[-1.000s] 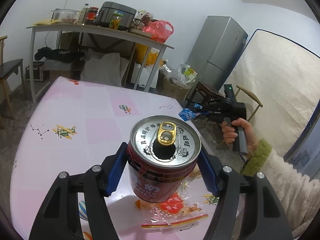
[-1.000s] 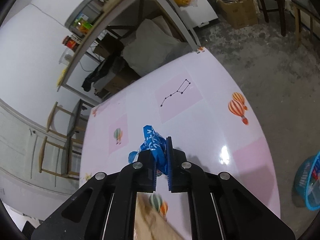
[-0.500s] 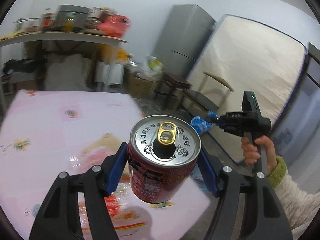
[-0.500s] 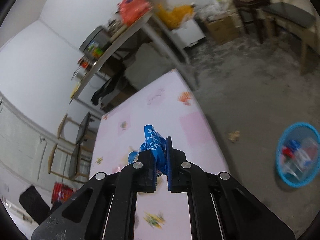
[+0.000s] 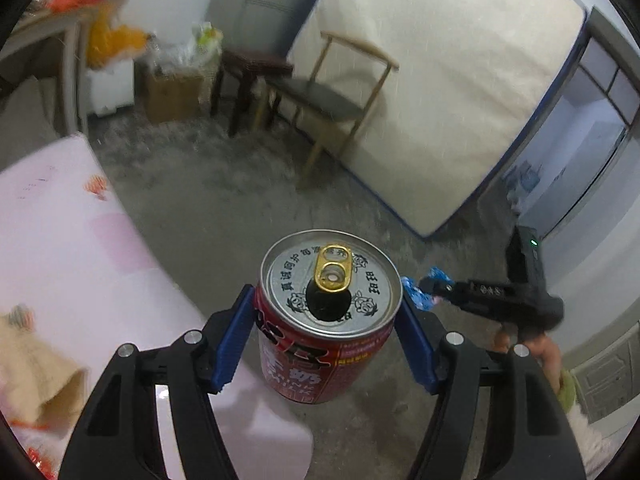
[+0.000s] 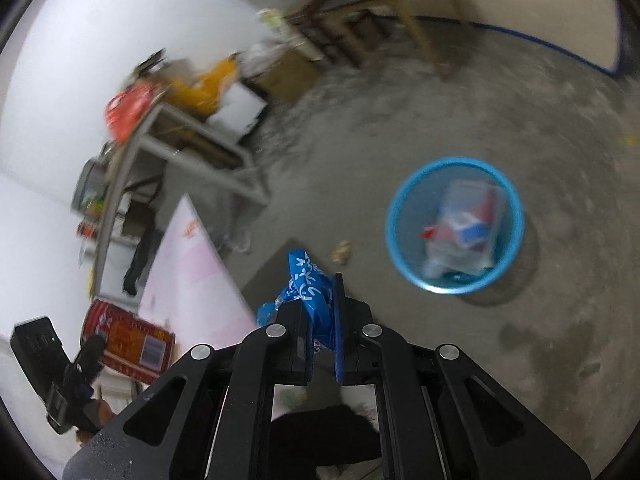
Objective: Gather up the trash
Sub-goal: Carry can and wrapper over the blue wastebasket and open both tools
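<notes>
A red drink can [image 5: 320,344] with its tab lifted is clamped between the blue pads of my left gripper [image 5: 329,336], which hangs past the table's edge above the floor. My right gripper [image 6: 322,320] is shut on a crumpled blue wrapper [image 6: 310,284]. The left wrist view shows that gripper [image 5: 428,290] and the wrapper [image 5: 416,294] just right of the can. A round blue bin [image 6: 454,224] with packaging inside stands on the floor, ahead and right of the right gripper. The can [image 6: 128,340] also shows at the lower left of the right wrist view.
The pink patterned table [image 5: 80,240] lies to the left, with a beige cloth [image 5: 36,368] on it. A wooden chair [image 5: 332,96], a dark stool [image 5: 252,76] and a mattress [image 5: 432,92] against the wall stand ahead. A small scrap [image 6: 342,250] lies on the concrete floor near the bin.
Both grippers have swung right, off the table and out over the floor, each keeping its hold. The blue bin has come from the view's edge toward the middle.
</notes>
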`<state>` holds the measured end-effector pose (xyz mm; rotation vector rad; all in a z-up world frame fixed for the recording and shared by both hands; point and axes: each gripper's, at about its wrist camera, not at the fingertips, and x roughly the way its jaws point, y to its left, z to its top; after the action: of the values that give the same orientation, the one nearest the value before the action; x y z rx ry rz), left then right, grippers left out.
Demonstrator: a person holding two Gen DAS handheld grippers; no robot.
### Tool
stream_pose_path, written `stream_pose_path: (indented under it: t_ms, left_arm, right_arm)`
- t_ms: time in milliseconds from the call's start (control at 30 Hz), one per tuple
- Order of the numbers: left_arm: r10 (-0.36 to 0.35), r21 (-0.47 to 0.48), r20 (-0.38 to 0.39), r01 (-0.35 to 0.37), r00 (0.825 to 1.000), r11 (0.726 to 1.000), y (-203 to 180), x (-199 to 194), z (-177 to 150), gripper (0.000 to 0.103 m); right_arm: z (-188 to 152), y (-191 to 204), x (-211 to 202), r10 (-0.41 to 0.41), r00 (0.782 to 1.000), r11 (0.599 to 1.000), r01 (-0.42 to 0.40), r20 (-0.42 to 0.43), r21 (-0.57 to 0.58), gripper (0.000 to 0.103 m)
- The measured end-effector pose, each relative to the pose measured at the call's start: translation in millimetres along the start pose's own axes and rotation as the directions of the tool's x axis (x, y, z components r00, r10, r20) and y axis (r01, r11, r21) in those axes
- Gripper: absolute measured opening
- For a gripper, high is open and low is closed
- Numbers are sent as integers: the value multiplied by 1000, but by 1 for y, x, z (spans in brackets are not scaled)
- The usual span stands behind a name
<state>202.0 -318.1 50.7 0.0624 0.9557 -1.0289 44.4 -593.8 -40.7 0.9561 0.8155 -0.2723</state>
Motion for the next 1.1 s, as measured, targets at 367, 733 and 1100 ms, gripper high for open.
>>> stream_pose_path:
  t_ms: [367, 733, 1100]
  left_arm:
    - [74, 20, -173, -72, 982, 997, -36, 188, 50, 66]
    - [62, -55, -146, -71, 987, 996, -18, 198, 53, 82]
    - [112, 3, -76, -112, 991, 994, 4, 58, 36, 87]
  right_arm:
    - [16, -81, 21, -28, 1000, 988, 26, 13, 153, 6]
    - [29, -83, 54, -53, 999, 991, 54, -12, 120, 7]
    - [40, -77, 103, -144, 989, 986, 147, -42, 81, 7]
